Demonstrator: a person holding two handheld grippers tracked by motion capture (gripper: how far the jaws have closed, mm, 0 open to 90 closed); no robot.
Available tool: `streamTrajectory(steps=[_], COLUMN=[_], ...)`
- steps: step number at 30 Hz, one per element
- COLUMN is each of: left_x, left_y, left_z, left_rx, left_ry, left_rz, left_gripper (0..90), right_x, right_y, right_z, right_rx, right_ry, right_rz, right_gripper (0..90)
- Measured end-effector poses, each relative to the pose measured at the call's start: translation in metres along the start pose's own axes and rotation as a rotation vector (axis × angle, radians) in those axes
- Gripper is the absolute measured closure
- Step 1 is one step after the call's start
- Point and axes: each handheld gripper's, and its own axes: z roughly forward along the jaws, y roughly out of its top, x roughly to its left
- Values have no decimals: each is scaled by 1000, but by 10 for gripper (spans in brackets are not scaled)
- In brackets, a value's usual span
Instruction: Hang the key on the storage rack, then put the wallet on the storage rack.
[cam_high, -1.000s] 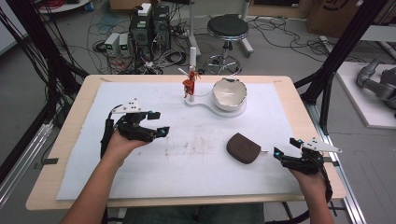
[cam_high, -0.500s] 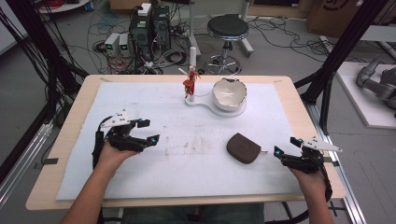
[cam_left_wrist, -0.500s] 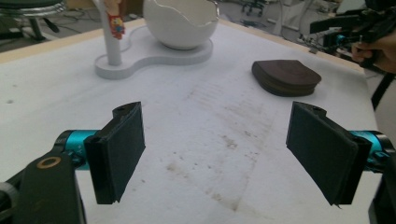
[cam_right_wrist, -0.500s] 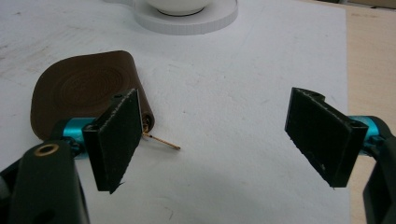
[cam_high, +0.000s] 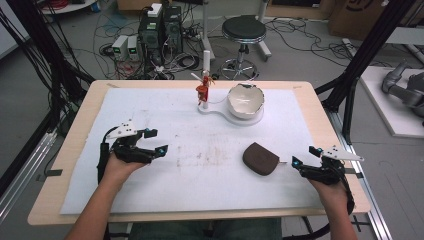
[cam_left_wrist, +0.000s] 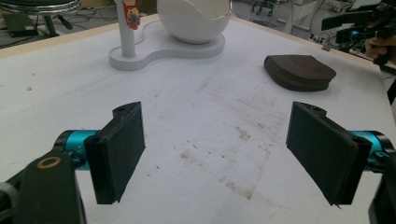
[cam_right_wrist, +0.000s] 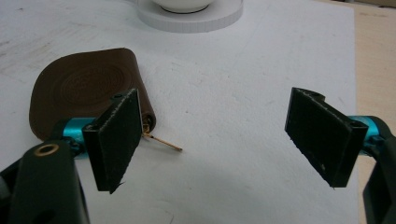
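Here, a brown zippered pouch (cam_high: 260, 158) lies flat on the white mat (cam_high: 210, 200) that covers a wooden table (cam_high: 75, 150). It serves as the landmark. Just to the right of the pouch, the right gripper (cam_high: 303, 157) rests near the mat's edge, held in a hand, its jaws spread wide and holding nothing. In the right gripper view, the pouch (cam_right_wrist: 88, 88) sits beside the left jaw, and its thin gold zipper pull (cam_right_wrist: 163, 142) lies on the mat between the jaws. Well to the left of the pouch, the left gripper (cam_high: 156, 141) also has its jaws spread and empty, pointing toward the pouch. Beyond the pouch, farther from the person, stands a white egg-shaped bowl (cam_high: 245, 100) on a white base (cam_high: 220, 110), with a small red figure (cam_high: 202, 91) on a post.
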Motion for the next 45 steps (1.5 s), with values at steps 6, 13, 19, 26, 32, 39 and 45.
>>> streamTrajectory(steps=[6,13,19,26,32,39,45], left_x=[2,1,-1,-2,-1,-2,-3], left_y=[-1,-3,-6,-11,-14,-14,-14], left_z=[1,0,-4,-11,-15,-13,-12], left_rx=[2,23,22,33,32,44,48], left_ry=[-13,-23,-15,0,6,-2,-5], left_rz=[-6,-3,-5,-14,-25,-19,-16], left_gripper=[195,195,195,195,195,194,195], right_x=[1,2,3,5,7,7,9], right_y=[1,2,5,9,10,5,3], right_z=[0,4,12,24,31,34,39], right_rx=[-3,3,10,29,69,108,154], right_ry=[3,14,37,62,81,109,130], right_rz=[-6,-8,-31,-51,-82,-93,-128], right_gripper=[192,192,192,192,192,192,196])
